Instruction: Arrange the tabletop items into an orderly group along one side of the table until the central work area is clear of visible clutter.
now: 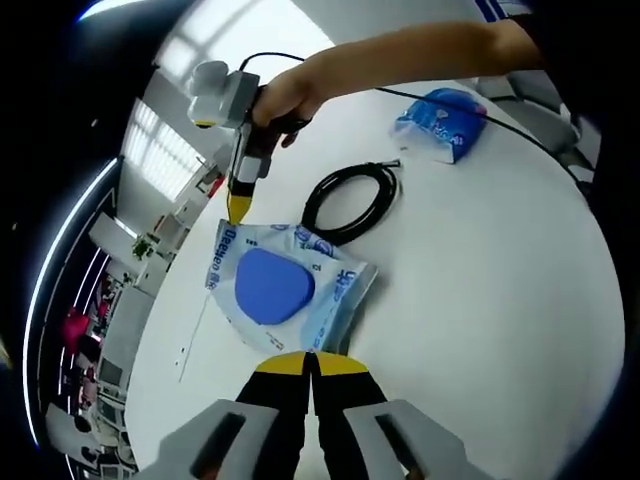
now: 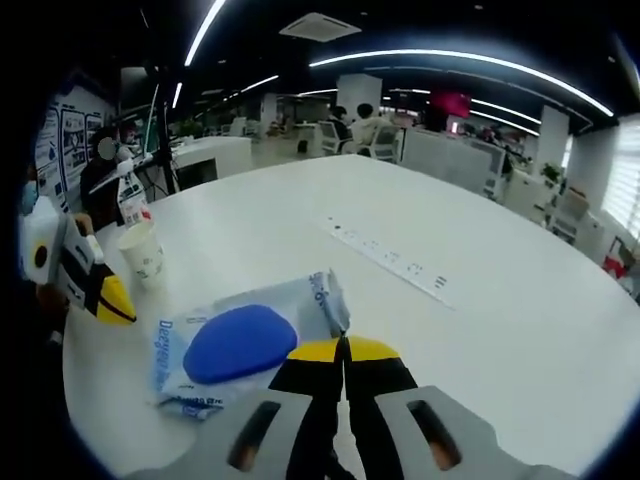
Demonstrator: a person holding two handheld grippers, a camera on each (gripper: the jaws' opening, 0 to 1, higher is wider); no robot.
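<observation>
Lying flat on the white table [image 1: 480, 300], a clear-and-blue packet [image 1: 285, 290] with a blue oval pad inside sits between the two grippers. In the left gripper view, the left gripper [image 1: 312, 362] has its yellow-tipped jaws pressed together right at the packet's near edge; whether the film is caught between them cannot be made out. The right gripper [image 1: 238, 208], held in a person's hand [image 1: 285, 95], reaches in from the far side, its yellow tip meeting the packet's far corner; contact or grip there is unclear.

In the right gripper view, the right gripper's [image 2: 343, 352] jaws are likewise closed against each other at the packet's [image 2: 245, 340] edge, and the contact point is hidden by the tips. The left gripper [image 2: 100, 290] enters at the left margin, partly cut off.

A coiled black cable [image 1: 350, 200] lies just beyond the packet, apart from it. A second blue packet [image 1: 445, 120] rests well away near the table's far edge. A paper cup [image 2: 143, 252] stands near the left gripper. A strip with printed marks [image 2: 395, 262] lies on the table; its text is illegible.
</observation>
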